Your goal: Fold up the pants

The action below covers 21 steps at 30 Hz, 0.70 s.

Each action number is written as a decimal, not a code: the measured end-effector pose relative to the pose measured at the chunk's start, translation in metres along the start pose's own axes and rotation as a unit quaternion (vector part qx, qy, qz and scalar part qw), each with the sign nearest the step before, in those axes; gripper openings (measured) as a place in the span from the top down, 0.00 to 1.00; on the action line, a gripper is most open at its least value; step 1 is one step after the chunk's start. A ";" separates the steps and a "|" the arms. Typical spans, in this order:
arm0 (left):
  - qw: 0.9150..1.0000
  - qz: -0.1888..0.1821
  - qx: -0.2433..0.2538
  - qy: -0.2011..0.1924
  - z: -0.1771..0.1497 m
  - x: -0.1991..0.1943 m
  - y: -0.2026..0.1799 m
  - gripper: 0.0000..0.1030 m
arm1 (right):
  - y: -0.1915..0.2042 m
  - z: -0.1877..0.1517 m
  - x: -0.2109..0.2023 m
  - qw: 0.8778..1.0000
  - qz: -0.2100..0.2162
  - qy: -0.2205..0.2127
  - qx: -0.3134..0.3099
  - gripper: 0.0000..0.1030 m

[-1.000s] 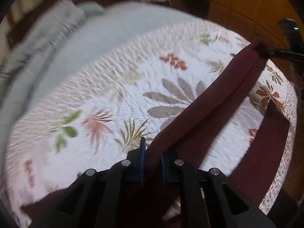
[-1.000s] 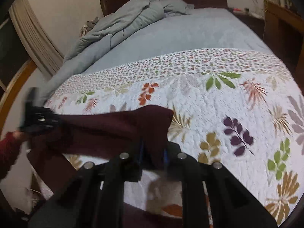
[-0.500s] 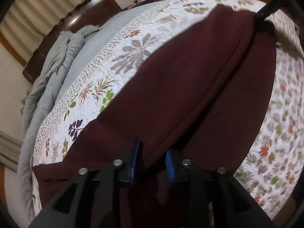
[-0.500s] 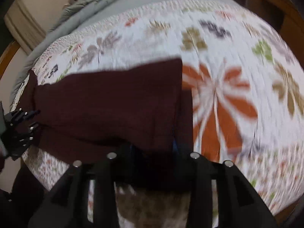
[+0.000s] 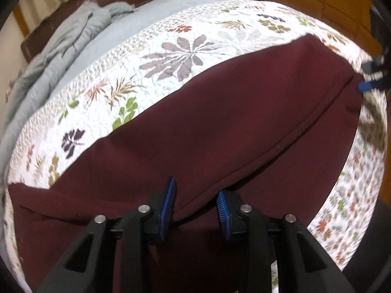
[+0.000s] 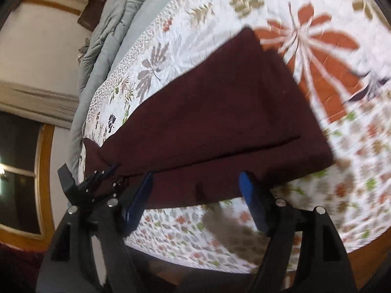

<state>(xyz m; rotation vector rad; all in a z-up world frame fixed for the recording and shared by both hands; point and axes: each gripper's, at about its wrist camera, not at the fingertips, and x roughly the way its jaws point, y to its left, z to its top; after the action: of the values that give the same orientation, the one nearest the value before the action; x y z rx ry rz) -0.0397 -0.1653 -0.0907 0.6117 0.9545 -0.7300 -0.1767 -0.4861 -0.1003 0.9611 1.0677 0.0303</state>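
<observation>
Now the dark red pants (image 5: pixel 220 127) lay folded flat on the flowered quilt (image 5: pixel 171 31) of the bed. The left gripper (image 5: pixel 196 205) had its jaws parted around the near seam; contact was unclear. Only the right wrist view showed the right gripper (image 6: pixel 195 195) wide open, off the cloth, motion-blurred.

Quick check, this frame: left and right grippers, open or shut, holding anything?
Left gripper: open, pants edge lying loose between the pads, not clamped.
Right gripper: open wide, holding nothing; pants lie flat on the quilt.
</observation>
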 end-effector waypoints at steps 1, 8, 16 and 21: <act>1.000 -0.006 -0.009 0.002 0.001 0.000 0.003 0.68 | -0.002 0.003 0.004 1.000 -0.004 -0.001 0.013 0.27; 1.000 -0.016 -0.015 0.009 0.003 -0.003 0.004 0.69 | -0.038 0.024 0.003 0.987 0.042 -0.048 0.146 0.94; 0.999 -0.038 0.014 -0.024 0.008 -0.056 -0.008 0.71 | -0.019 0.025 -0.046 0.990 0.045 -0.087 0.102 0.93; 0.997 -0.046 0.065 0.007 -0.012 -0.040 -0.047 0.71 | -0.043 0.017 -0.011 0.989 -0.056 -0.030 0.134 0.93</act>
<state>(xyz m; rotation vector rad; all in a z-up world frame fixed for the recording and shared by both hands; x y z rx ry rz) -0.0971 -0.1742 -0.0678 0.6913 0.9578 -0.8758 -0.1879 -0.5285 -0.1191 1.1347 1.0862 -0.2374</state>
